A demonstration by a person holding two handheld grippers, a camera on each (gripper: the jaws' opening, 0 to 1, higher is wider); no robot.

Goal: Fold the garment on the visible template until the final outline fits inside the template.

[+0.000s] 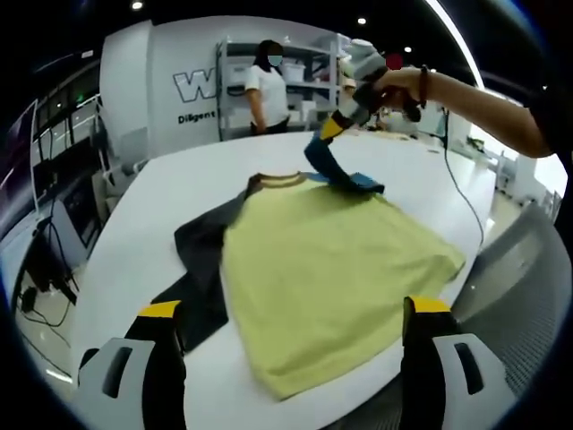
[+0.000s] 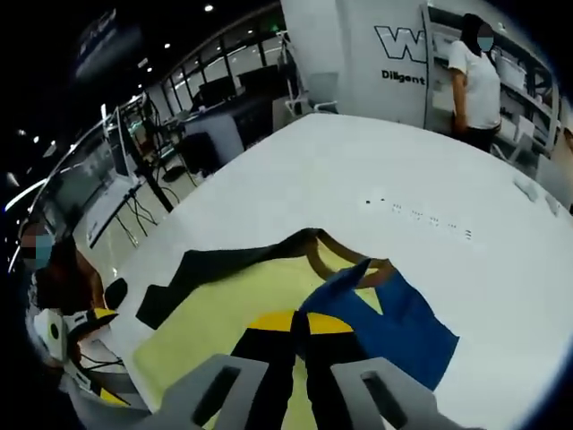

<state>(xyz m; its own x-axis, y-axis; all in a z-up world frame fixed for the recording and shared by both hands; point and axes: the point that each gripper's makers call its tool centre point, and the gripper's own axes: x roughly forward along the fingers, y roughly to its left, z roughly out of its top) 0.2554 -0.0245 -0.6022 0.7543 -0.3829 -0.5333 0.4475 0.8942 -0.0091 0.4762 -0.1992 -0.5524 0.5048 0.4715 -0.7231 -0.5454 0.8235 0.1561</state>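
A yellow shirt [image 1: 331,278] lies spread on the white table [image 1: 170,193], its hem reaching the table's near edge, with a dark sleeve [image 1: 201,269] stretched out flat to one side. The right gripper [image 1: 329,132] has its jaws pinched together on the blue sleeve [image 2: 394,322], lifting it above the collar [image 1: 282,180]. The left gripper [image 1: 291,336] hangs over the near edge, jaws wide apart and holding nothing. A person [image 1: 267,85] stands by shelves beyond the far edge.

The left gripper [image 1: 291,345] hovers with jaws spread wide and nothing between its fingertips, while the right gripper [image 2: 300,327], gripped by a bare hand [image 1: 400,85], pinches its fingertips closed on cloth.
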